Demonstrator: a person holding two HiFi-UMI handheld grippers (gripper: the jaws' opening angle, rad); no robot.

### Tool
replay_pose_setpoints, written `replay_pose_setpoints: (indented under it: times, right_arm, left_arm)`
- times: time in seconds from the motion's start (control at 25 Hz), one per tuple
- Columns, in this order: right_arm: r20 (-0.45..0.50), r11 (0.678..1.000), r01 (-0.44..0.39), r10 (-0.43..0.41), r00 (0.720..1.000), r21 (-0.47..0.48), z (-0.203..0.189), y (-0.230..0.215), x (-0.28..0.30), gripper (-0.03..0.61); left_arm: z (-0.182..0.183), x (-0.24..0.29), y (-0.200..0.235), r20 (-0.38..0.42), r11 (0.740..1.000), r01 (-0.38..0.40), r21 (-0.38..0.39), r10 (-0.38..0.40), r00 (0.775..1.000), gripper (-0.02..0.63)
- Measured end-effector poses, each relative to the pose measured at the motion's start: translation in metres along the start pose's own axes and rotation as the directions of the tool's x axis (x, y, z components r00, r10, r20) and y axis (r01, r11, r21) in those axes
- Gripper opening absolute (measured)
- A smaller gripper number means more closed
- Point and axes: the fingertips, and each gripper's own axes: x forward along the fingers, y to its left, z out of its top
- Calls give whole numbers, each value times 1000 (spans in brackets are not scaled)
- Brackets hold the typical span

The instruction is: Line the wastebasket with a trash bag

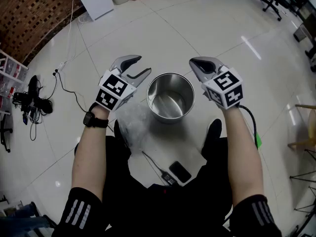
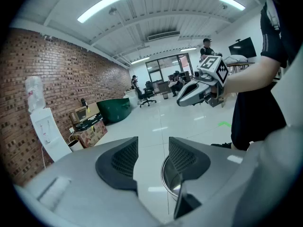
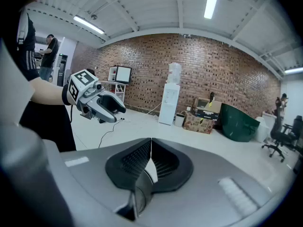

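Steel wastebasket (image 1: 149, 90) stands upright on the white tiled floor (image 1: 207, 28), open top, inside bare and shiny, no liner in it. Clear trash bag (image 1: 133, 125) lies crumpled on the floor just beside the wastebasket, on its near-left side as the head view shows it; can't tell whether the two touch.

Left tongs (image 1: 142, 65) hover just left of the wastebasket rim, released, jaws well apart with only floor between them. The left gripper view shows the same gap (image 2: 153, 143), with the wastebasket rim (image 2: 164, 174) under the right-hand jaw. Right tongs (image 1: 195, 63) hover just right of the wastebasket, clenched, pads meeting with nothing between them (image 3: 150, 143). Neither tongs touch the wastebasket or the bag.

Black phone (image 1: 180, 172) lies near side of the wastebasket, close to the person's legs, and a thin black cable (image 1: 153, 164) runs beside it. Black wristwatch (image 1: 95, 120) sits on the left wrist, left of the bag. White water dispenser (image 3: 170, 98) stands well beyond the wastebasket by the brick wall (image 3: 227, 74).
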Motion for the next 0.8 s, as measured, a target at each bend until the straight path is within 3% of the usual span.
replay_pose_setpoints:
  times: [0.4,0.64,0.8]
  right_arm:
    - [-12,999,-34,33,999,-27,5,10,5,9]
    - [-12,998,-55,54,998,-33,9,16,10,9]
    - [-21,997,-71,71,997,-39,7,23,14,9]
  left_arm:
    - [-57,18,-9,-154,999,39,-23,-42,987,204]
    - [-98,27,-20,-254,996,78,-43,-87,963,204]
    - [-157,32,-30,-353,991,93,-96,-121,928,203]
